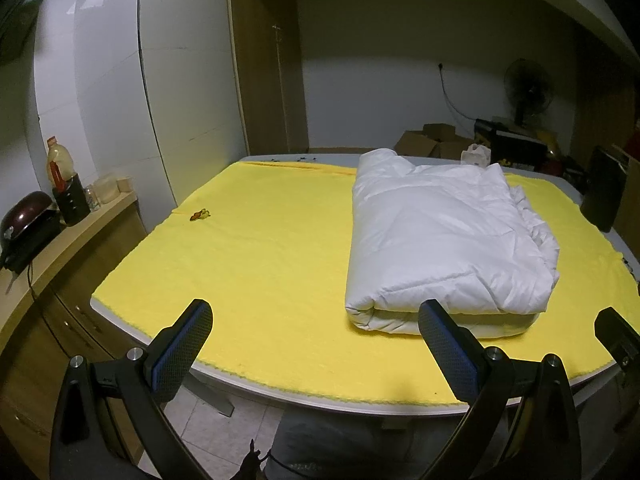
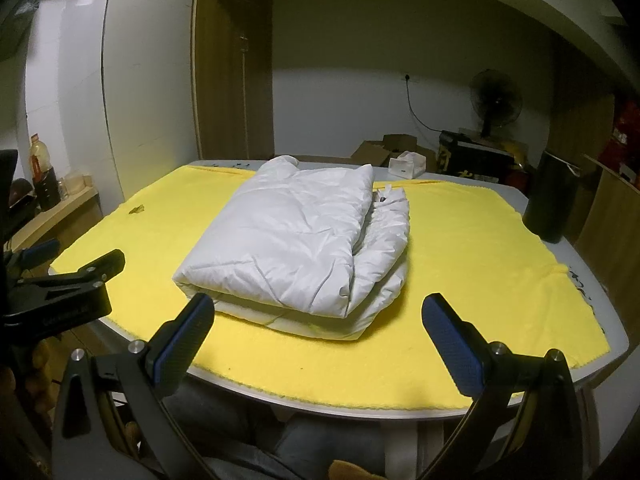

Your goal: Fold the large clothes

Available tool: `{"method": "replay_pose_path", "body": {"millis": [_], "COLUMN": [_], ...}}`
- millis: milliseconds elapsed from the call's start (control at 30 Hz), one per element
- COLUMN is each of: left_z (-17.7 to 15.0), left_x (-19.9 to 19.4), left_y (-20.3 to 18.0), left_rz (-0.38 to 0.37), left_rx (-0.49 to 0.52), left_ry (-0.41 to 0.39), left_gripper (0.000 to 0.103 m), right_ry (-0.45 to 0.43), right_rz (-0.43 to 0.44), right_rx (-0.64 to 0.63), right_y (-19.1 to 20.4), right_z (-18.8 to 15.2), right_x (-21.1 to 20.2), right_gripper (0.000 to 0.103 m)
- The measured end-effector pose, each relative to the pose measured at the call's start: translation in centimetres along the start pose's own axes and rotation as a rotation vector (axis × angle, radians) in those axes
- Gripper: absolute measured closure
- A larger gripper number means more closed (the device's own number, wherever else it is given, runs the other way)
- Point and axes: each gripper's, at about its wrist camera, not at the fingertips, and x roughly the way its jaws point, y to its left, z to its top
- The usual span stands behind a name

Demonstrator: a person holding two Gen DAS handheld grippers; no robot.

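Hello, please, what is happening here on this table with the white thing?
A person is folding large clothes with a two-finger gripper in each hand. The white padded garment lies folded into a thick bundle on the yellow cloth that covers the table. Both the left gripper and the right gripper have their jaws wide open, held back at the near edge of the table, holding nothing. The fold looks largely done.

The white jacket (image 2: pixel 296 240) looks like smooth, faintly shiny quilted cloth. The yellow cloth (image 1: pixel 260 264) beneath appears matt and fuzzy; the wall tiles (image 1: pixel 108 80) are glossy
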Motion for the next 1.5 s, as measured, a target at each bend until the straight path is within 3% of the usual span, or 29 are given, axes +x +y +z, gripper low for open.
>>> {"method": "replay_pose_path", "body": {"millis": [1500], "left_z": [-0.40], "left_x": [0.42], "left_y": [-0.16], "left_rz": [-0.021], "left_rx": [0.006], "left_ry": [0.025], "left_gripper": [0.000], "right_ry": [0.002], "right_rz": [0.016], "right_rx": [-0.017], "right_y": [1.08], "right_z": [-0.26], "right_x": [0.34], "right_gripper": [0.000]}}
